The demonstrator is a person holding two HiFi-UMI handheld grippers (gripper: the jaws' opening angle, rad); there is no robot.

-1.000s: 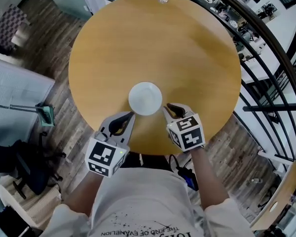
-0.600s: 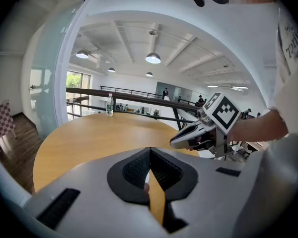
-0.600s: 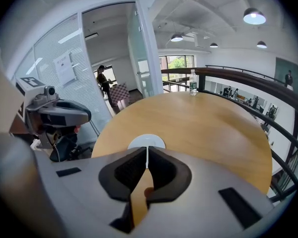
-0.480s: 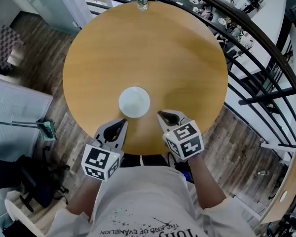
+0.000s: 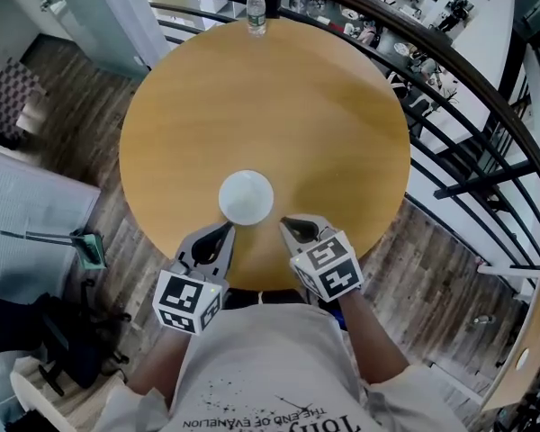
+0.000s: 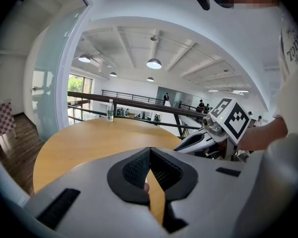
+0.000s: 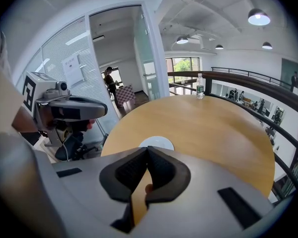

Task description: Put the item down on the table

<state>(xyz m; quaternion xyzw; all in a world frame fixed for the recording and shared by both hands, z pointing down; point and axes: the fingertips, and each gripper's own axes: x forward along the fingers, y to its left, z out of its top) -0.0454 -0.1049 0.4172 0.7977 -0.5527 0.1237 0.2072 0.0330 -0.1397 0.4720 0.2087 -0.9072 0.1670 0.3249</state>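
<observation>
A white round plate (image 5: 246, 197) lies flat on the round wooden table (image 5: 279, 106), near its front edge. My left gripper (image 5: 224, 231) sits just short of the plate on its near left, and my right gripper (image 5: 287, 224) just short on its near right. Neither touches it. Both are shut with nothing between the pads. In the right gripper view the plate (image 7: 156, 143) shows just beyond the shut right gripper (image 7: 147, 156), with the left gripper's body (image 7: 64, 110) off to the left. The left gripper view shows my shut left gripper (image 6: 149, 155) and bare tabletop (image 6: 89, 138); the plate is hidden there.
A water bottle (image 5: 256, 12) stands at the table's far edge. A black railing (image 5: 450, 88) curves round the far and right sides of the table. A dustpan (image 5: 88, 246) lies on the wooden floor to the left. A person (image 7: 111, 83) stands in a far doorway.
Both grippers have drawn back from the plate's edges towards my body. The plate stays flat on the table.
</observation>
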